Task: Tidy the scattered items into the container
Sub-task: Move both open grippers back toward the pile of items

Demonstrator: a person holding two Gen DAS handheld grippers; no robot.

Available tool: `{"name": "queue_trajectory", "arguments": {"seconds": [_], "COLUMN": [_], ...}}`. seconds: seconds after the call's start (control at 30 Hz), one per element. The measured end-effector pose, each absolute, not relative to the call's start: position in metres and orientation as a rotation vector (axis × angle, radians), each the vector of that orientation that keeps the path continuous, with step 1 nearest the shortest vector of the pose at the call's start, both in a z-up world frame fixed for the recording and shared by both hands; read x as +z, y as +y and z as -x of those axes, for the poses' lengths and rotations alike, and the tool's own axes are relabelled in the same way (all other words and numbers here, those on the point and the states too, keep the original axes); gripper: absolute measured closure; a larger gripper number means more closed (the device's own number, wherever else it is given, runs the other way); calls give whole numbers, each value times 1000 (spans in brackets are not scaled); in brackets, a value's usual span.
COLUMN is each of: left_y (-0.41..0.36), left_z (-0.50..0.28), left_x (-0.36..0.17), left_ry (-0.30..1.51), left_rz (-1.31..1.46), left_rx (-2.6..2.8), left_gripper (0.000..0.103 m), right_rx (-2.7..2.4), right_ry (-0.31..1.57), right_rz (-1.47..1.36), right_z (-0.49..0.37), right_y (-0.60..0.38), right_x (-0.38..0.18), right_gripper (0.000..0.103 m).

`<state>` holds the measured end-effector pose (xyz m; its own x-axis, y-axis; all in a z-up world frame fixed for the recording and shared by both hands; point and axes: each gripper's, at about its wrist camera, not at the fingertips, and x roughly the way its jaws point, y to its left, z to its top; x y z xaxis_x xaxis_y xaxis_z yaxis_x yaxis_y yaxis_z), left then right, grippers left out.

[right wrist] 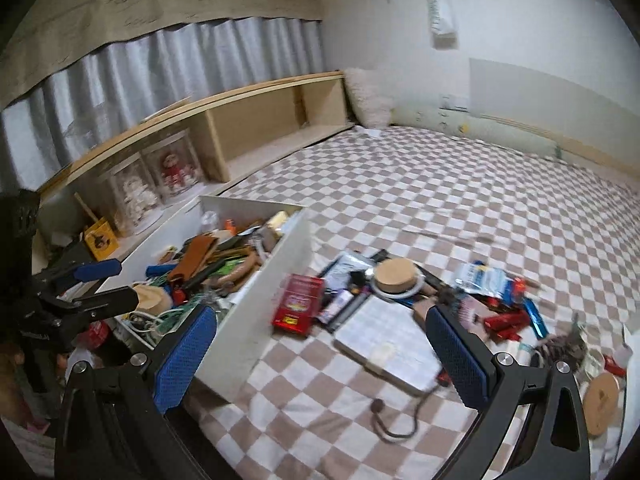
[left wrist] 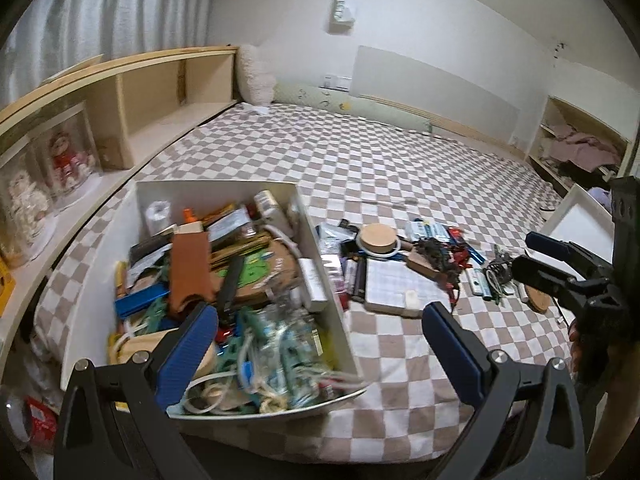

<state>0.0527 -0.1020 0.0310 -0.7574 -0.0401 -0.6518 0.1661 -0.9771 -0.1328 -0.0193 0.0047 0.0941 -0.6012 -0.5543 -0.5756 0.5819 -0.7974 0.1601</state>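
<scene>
A: Where's the container?
B: The white box (left wrist: 324, 264) sits on the checked bedspread (left wrist: 400, 168) at the bed's left side, against the wooden shelf (left wrist: 160, 92), already heaped with odds and ends.
A: And the loose things?
B: Just right of its wall: a red packet (right wrist: 298, 304) touching the box, a white pad (right wrist: 384, 344), a round cork lid (left wrist: 378, 236), blue and red packets further right.
A: The claws?
B: The left gripper (left wrist: 320, 328) is spread wide over the box's near corner, holding nothing. The right gripper (right wrist: 320, 336) is likewise released, above the red packet and pad.
A: Anything in the way?
B: The box's tall right wall stands between pile and contents.
</scene>
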Motion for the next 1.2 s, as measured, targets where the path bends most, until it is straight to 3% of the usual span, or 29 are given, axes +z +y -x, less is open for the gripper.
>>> {"name": "queue_trajectory", "arguments": {"seconds": [0.57, 1.2], "left_y": [-40, 24], "left_z": [0, 83], "left_x": [13, -37], "left_ry": [201, 291], "left_rz": [-1105, -1269], "left_rx": [-2937, -3083], "left_gripper": [0, 2], "right_rx": [-2536, -2668], "right_ry": [-51, -191], "right_rz": [-894, -1014], "right_z": [35, 59], "right_y": [97, 166], "right_x": [72, 2], "right_gripper": [0, 0]}}
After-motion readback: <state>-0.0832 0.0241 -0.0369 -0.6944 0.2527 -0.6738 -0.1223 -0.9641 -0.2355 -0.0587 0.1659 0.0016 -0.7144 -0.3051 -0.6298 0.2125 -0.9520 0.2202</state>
